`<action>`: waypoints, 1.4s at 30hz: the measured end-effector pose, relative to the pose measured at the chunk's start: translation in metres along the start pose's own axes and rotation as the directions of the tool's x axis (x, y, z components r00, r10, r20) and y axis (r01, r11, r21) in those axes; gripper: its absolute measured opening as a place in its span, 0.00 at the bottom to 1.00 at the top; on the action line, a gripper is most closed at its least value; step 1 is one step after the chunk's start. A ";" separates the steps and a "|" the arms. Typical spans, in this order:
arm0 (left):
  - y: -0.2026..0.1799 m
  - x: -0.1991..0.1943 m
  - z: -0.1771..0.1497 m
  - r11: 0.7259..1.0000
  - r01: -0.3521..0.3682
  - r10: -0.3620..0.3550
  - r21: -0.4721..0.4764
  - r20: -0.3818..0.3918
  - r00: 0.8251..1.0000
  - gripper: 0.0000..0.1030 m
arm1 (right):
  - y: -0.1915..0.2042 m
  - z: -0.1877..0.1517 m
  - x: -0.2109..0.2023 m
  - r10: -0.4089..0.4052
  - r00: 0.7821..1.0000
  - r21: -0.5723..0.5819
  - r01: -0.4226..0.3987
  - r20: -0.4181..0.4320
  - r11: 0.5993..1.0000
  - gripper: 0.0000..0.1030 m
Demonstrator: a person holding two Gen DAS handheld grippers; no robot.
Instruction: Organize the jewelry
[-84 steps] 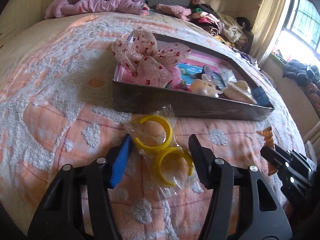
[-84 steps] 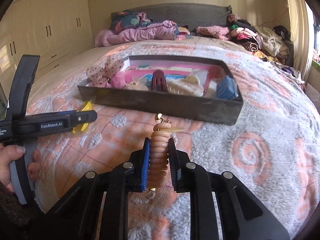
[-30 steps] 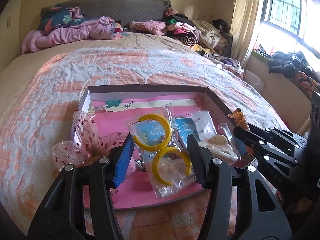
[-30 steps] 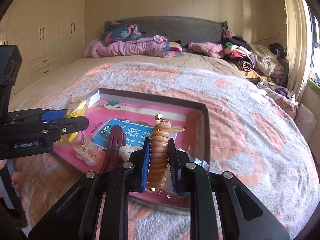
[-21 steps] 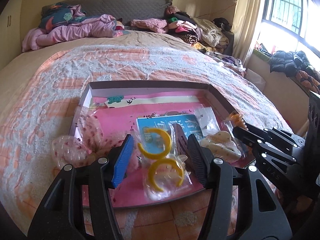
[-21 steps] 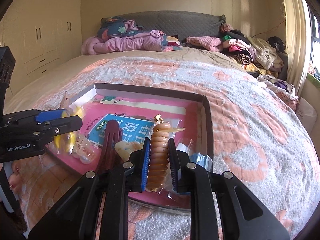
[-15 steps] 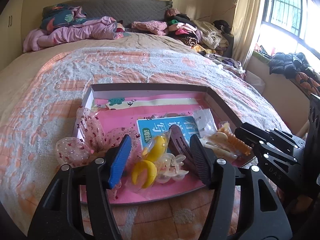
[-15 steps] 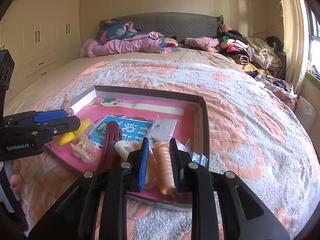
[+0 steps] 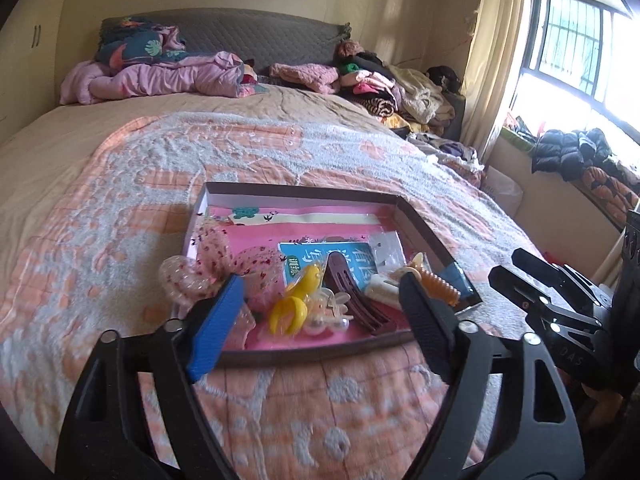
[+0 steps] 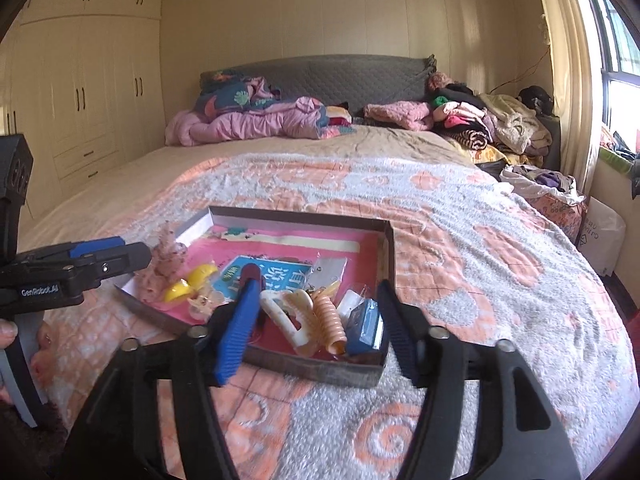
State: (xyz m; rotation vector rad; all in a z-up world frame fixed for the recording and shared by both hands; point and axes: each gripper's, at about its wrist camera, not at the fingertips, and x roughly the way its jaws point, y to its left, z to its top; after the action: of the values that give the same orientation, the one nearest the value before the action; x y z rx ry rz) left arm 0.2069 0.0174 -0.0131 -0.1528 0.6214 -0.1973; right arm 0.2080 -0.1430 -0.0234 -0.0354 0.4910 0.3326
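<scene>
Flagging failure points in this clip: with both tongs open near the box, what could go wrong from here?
1. The sheer dotted bow hangs over the box's left rim; a brush from the left tongs might tip it onto the bedspread.
2. The orange spiral clip lies crowded against the cream claw clip and blue packet, so the right tongs could snag one.

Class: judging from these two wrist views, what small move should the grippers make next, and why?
Probably draw both back from the shallow dark tray: the left gripper and right gripper have jaws open and empty, while the bagged yellow hoops and orange spiral clip lie inside it.
</scene>
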 end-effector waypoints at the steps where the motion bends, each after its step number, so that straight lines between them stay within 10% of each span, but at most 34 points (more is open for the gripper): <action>1: 0.000 -0.005 -0.001 1.000 -0.004 0.004 0.002 0.008 1.000 0.72 | 0.001 0.000 -0.004 0.000 1.000 0.001 0.000 0.006 1.000 0.67; 10: -0.005 -0.049 -0.007 0.998 -0.054 0.052 0.026 0.077 0.996 0.87 | 0.008 -0.003 -0.044 -0.016 0.997 0.012 0.016 0.075 1.000 0.91; 42: -0.010 -0.102 -0.059 0.997 -0.074 0.069 0.031 0.133 0.989 0.89 | 0.034 -0.045 -0.096 -0.017 0.994 -0.035 0.021 0.107 0.999 0.94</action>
State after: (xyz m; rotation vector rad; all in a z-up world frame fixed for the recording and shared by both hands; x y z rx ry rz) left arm 0.0895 0.0260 -0.0012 -0.1073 0.4904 -0.1276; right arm 0.0967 -0.1453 -0.0164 -0.0567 0.3784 0.3230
